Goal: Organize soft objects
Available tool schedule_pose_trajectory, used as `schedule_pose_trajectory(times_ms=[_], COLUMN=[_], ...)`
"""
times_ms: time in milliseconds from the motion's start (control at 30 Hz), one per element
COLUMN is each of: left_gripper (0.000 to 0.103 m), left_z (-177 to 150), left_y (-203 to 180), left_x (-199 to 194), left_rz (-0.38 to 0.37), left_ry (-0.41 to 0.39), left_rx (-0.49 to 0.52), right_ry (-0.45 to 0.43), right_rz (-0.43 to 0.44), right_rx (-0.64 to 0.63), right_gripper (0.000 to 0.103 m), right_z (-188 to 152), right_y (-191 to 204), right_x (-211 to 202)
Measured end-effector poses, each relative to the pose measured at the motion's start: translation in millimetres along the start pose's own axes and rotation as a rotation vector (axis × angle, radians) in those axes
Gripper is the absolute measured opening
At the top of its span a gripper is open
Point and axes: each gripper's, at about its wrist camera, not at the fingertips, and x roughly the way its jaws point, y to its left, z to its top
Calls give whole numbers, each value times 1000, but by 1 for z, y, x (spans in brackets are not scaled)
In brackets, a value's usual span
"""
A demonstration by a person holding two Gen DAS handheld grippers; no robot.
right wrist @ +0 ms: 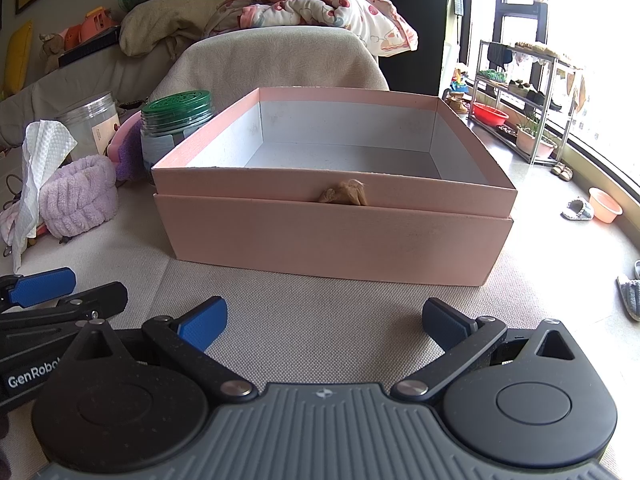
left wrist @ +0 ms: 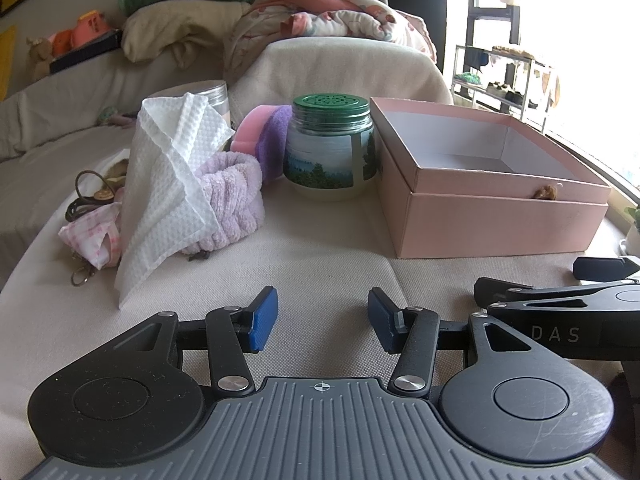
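— Across the beige cloth surface [right wrist: 320, 320], what is biggest in front of you?

— On your right, the pink box [right wrist: 332, 216], open at the top, seated in its own lid. You see white inner walls, but the near wall hides the front of its floor. A small tan scrap [right wrist: 344, 194] is wedged at the seam; what it is you cannot tell.

— And the soft things?

— All lie left of the box. The white waffle cloth [left wrist: 168, 184] stands crumpled and covers part of the lilac terry band [left wrist: 234, 200], which lies beside it. Behind, a pink sponge [left wrist: 250, 128] and a purple sponge [left wrist: 276, 140] overlap, half hidden by the green-lidded jar [left wrist: 330, 148]. A clear jar [right wrist: 90, 124] stands behind the cloth. At the far left, a pink checked pouch [left wrist: 90, 236] and some cords are too tangled to read.

— Your claws?

— Your left gripper [left wrist: 322, 320] stands well apart at the pads, nothing between them, low over the cloth. Your right gripper [right wrist: 324, 324] is spread wider still, also empty, facing the box.
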Motion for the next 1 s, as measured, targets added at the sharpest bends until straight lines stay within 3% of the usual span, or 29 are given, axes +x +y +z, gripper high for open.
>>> schedule_pose_trajectory(times_ms=[700,900,1000], left_gripper=[55,55,55], left_z=[1,-3,-1], left_y=[-1,5,24], left_x=[1,-9,-24], left_rz=[-2,-52,-105], left_ry=[-1,-11,-53], left_rx=[-1,6,-45], right_ry=[30,107,111], right_rz=[24,72,71], right_rx=[-23,-69,-72], right_gripper=[103,103,103], right_z=[4,12,12], right_y=[-3,-7,-6], right_x=[1,3,2])
